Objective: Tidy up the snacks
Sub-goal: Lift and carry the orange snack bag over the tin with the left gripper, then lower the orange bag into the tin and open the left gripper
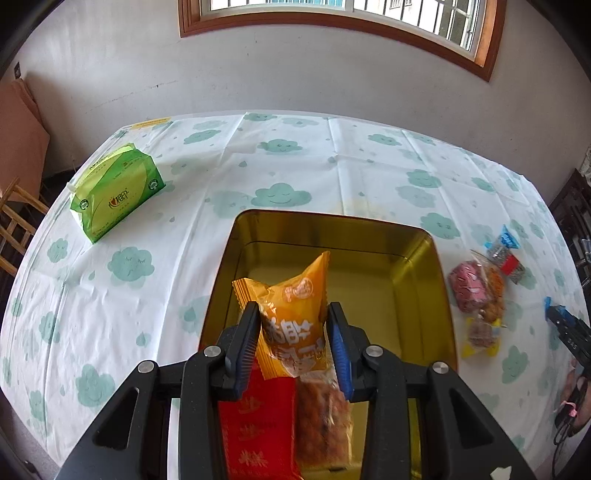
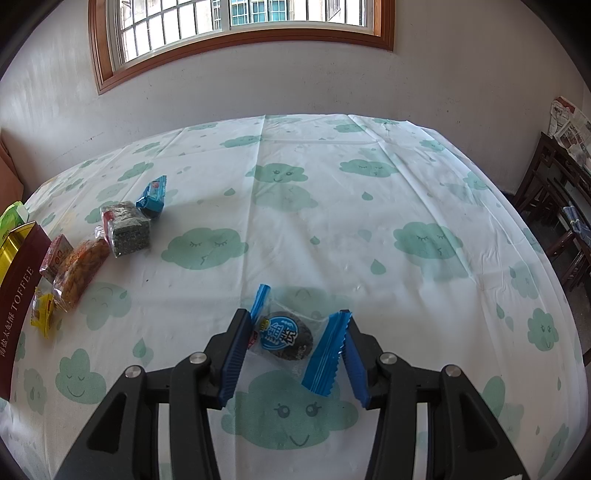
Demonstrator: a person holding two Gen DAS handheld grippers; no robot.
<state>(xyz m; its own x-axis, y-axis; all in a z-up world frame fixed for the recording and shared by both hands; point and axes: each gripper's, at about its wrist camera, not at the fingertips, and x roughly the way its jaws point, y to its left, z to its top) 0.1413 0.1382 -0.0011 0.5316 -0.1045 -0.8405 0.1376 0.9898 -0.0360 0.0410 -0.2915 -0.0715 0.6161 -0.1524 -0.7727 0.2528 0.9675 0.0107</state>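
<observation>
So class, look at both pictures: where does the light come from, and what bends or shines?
Left wrist view: daylight from the window; the gold tin shines, and the table edge curves under the fisheye lens. Right wrist view: a window again lights the tablecloth evenly; corners go dark.

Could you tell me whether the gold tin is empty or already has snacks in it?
Not empty. The gold tin has a red packet and a brown snack at its near end; the rest of its floor is bare.
</observation>
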